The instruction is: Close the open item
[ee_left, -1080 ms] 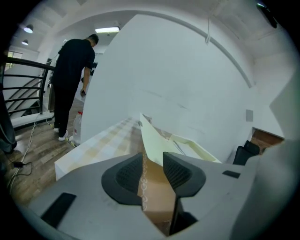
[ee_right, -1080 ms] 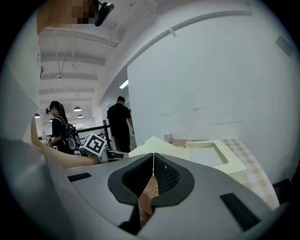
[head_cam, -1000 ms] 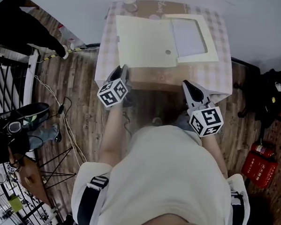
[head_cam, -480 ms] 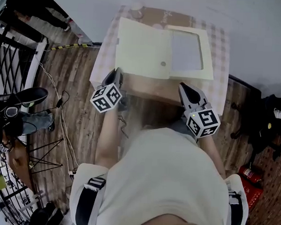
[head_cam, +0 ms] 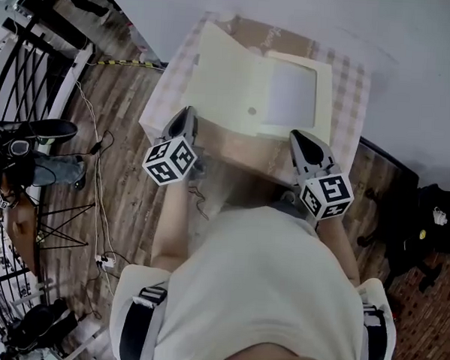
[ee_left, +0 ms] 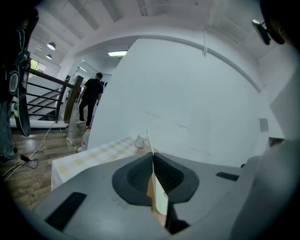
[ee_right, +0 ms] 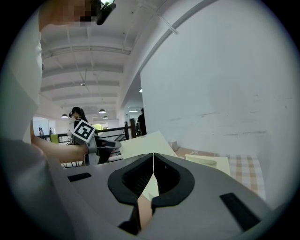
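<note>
A flat cream box lies open on the checked tablecloth (head_cam: pixel 352 83). Its windowed base (head_cam: pixel 293 92) is at the right and its lid (head_cam: pixel 230 82) is at the left, tilted up off the table. My left gripper (head_cam: pixel 185 115) is at the lid's near left edge. Its jaws are closing, and the thin cream lid (ee_left: pixel 161 199) is pinched between the pads of my left gripper (ee_left: pixel 152 154). My right gripper (head_cam: pixel 296 135) hovers at the box's near right edge. In its own view my right gripper (ee_right: pixel 153 154) is shut on nothing, with the lid (ee_right: pixel 143 143) beyond it.
A white wall stands right behind the table. A small white cup (ee_left: pixel 140 141) sits at the table's far side. A black railing (head_cam: pixel 21 59), cables (head_cam: pixel 96 199) and bags lie on the wooden floor to the left. A person (ee_left: pixel 91 101) stands far off.
The left gripper has gone from open to pinched on the lid's edge. The lid, flat a second ago, now tilts upward. The right gripper has barely moved.
</note>
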Demonstrator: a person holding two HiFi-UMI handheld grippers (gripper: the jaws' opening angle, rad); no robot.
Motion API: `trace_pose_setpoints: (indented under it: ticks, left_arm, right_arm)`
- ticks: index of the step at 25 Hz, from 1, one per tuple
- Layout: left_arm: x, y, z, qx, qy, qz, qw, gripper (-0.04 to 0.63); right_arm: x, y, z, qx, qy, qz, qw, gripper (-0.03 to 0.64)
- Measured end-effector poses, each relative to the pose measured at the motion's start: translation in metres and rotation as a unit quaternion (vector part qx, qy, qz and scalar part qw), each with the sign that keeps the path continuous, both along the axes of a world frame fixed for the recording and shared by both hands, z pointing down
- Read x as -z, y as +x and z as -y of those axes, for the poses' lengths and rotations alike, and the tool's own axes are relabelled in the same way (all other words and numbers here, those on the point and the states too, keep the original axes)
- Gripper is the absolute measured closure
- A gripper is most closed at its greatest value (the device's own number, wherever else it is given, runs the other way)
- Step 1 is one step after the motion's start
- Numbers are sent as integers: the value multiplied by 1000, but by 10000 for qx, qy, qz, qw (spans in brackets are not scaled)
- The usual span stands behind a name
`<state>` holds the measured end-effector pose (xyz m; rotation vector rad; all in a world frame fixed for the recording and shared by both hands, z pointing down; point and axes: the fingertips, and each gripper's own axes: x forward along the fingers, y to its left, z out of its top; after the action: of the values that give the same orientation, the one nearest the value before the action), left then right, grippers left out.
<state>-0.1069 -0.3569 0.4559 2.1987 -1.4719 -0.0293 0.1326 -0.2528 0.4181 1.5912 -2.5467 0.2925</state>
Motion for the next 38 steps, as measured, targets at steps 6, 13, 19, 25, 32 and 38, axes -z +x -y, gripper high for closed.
trace_pose_setpoints:
  ticks: [6,13,19,25,32,38]
  left_arm:
    - [26,34,-15,55,229,-67,9997,586]
    - [44,82,-36,-18,450,-89,9989,586]
    - [47,117,-52,2,559,-133,9984,585]
    - [48,153,-66,-202,586,-190,9979,584]
    - [37,202,-82,-577,503,-164,9969,581]
    - [19,242,-94,-948,324,-3,9950,574]
  right_arm:
    - [1,30,-3,139,-7,32,9999,615]
    - [2,66,-9,366,11,52,9993,615]
    - [0,92,-10,584,21,44,9983,615]
    - [-4,109,-6,677,-6,104,9977,615]
    - [-13,130,0,698,-90,107,9975,615]
    - [-18,151,12,562,-128,134,9982,615]
